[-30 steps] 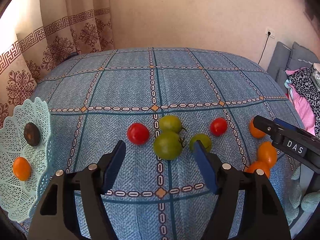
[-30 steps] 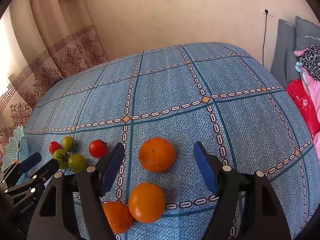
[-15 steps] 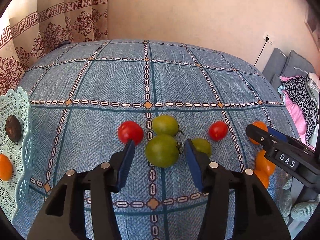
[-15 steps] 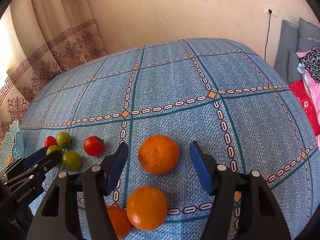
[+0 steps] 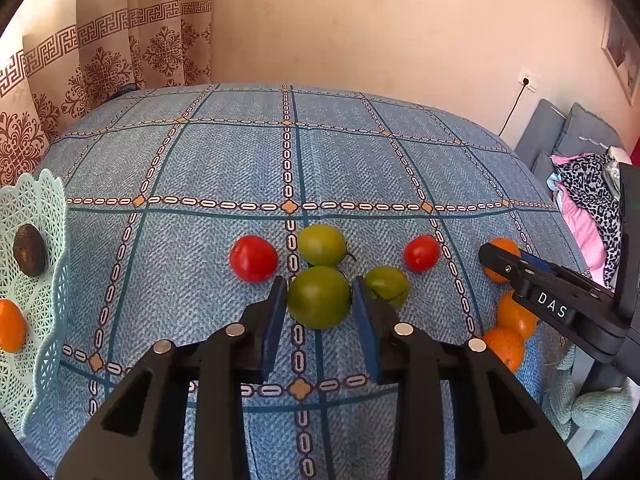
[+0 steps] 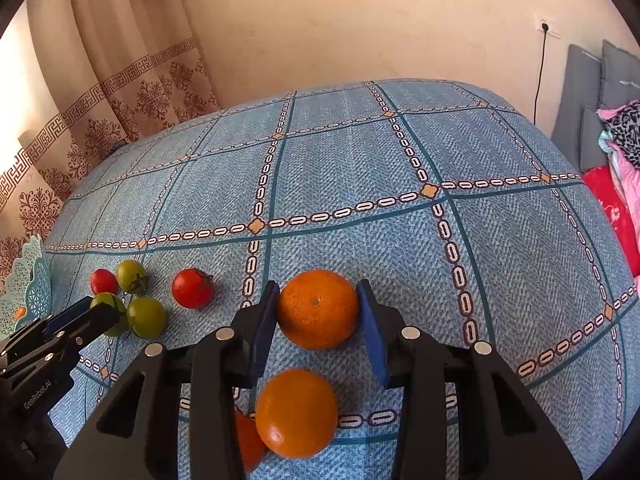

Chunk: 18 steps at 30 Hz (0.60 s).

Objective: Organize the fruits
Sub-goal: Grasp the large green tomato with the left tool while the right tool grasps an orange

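A large green tomato (image 5: 319, 297) rests on the blue cloth, and my left gripper (image 5: 319, 282) is shut on it, both blue pads touching its sides. Around it lie two smaller green tomatoes (image 5: 322, 244) (image 5: 386, 286) and two red tomatoes (image 5: 253, 258) (image 5: 421, 253). My right gripper (image 6: 317, 286) is shut on an orange (image 6: 318, 308) that sits on the cloth. Two more oranges (image 6: 296, 412) (image 6: 248, 440) lie just below it, between the gripper's arms. A mint lattice basket (image 5: 40, 320) at the far left holds a dark fruit (image 5: 29, 249) and a small orange fruit (image 5: 10, 331).
The table wears a blue checked cloth (image 5: 224, 160), bare across its far half. Patterned curtains (image 5: 120, 52) hang behind on the left. A grey sofa with clothes (image 5: 588, 184) stands past the table's right edge, near a wall socket.
Both grippers moved forward and narrowed from wide open. The left one now clasps the large green tomato and the right one clasps the far orange.
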Each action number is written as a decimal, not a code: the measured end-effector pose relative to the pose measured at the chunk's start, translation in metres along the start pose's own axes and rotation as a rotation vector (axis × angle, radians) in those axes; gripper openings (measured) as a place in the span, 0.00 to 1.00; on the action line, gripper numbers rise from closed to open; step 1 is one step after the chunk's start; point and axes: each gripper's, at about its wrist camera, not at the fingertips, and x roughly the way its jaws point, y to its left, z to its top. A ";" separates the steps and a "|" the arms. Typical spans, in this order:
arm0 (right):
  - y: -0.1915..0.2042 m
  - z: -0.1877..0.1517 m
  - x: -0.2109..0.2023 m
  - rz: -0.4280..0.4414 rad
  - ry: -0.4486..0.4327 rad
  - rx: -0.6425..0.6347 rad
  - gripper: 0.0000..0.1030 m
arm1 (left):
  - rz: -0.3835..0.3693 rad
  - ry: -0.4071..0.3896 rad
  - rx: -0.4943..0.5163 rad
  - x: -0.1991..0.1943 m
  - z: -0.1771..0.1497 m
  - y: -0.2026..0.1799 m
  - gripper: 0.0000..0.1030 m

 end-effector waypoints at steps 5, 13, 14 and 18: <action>-0.001 -0.001 -0.014 0.030 -0.041 0.010 0.39 | 0.019 -0.038 0.015 -0.015 0.001 -0.003 0.26; 0.002 -0.006 -0.022 0.044 -0.055 0.006 0.39 | 0.011 -0.049 0.008 -0.020 0.000 -0.001 0.28; 0.002 -0.006 -0.022 0.045 -0.052 0.005 0.39 | 0.008 -0.042 0.005 -0.017 0.000 -0.001 0.35; 0.001 -0.008 -0.018 0.046 -0.042 0.004 0.39 | 0.022 -0.026 0.014 -0.006 -0.003 -0.001 0.51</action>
